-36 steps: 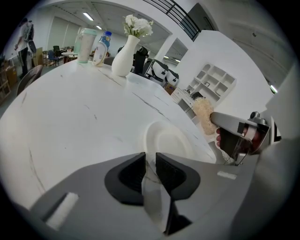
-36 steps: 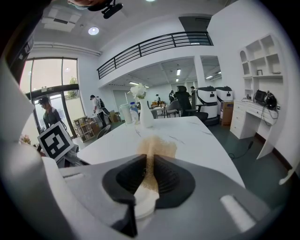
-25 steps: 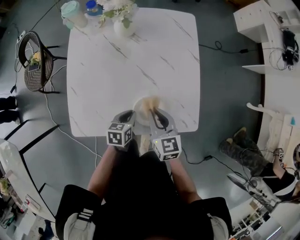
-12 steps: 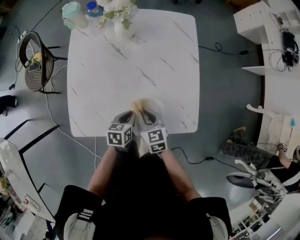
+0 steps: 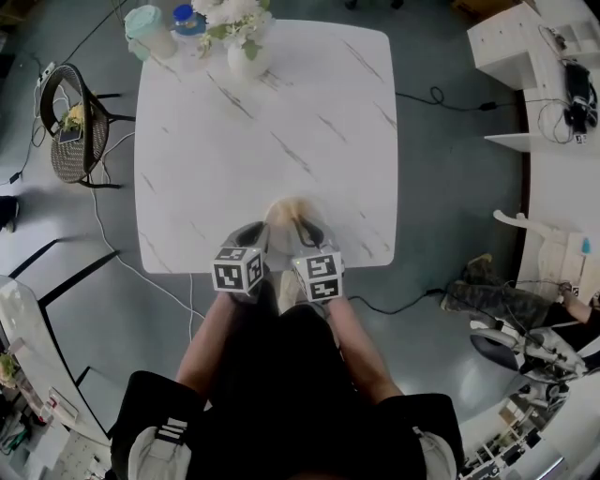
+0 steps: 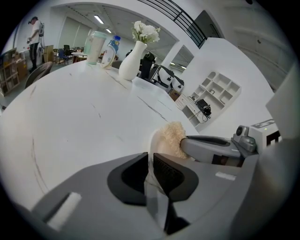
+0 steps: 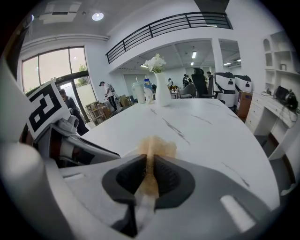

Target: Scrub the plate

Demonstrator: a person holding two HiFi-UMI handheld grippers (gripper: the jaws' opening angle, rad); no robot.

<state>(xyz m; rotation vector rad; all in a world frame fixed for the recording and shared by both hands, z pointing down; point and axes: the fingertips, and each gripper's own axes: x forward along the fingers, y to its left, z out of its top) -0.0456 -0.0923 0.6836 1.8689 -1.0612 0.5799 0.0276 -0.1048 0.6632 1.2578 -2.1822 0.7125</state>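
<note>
- Left gripper [image 6: 151, 171], its jaws just tightening, is pinching the rim of the thin white plate [image 6: 151, 146], steadying it.
- Right gripper [image 7: 149, 171] is clenching a tan fibrous pad [image 7: 157, 146] against it for scrubbing.

Reference: white marble-pattern table [image 5: 272, 122]. At the middle of its near edge a pale plate [image 5: 279, 225] is seen, with a tan sponge [image 5: 291, 206] over it. The left gripper [image 5: 259, 231] is set at the plate's left rim. Its jaws have just been closing, with the rim between them. The right gripper [image 5: 306, 231] is held over the plate, sponge at its tip. At the table's far left corner a flower vase [image 5: 246, 54], a mint cup [image 5: 145, 26] and a blue-capped bottle [image 5: 187, 17] are grouped. A wicker chair [image 5: 67, 122] is noted off the table's left side.
</note>
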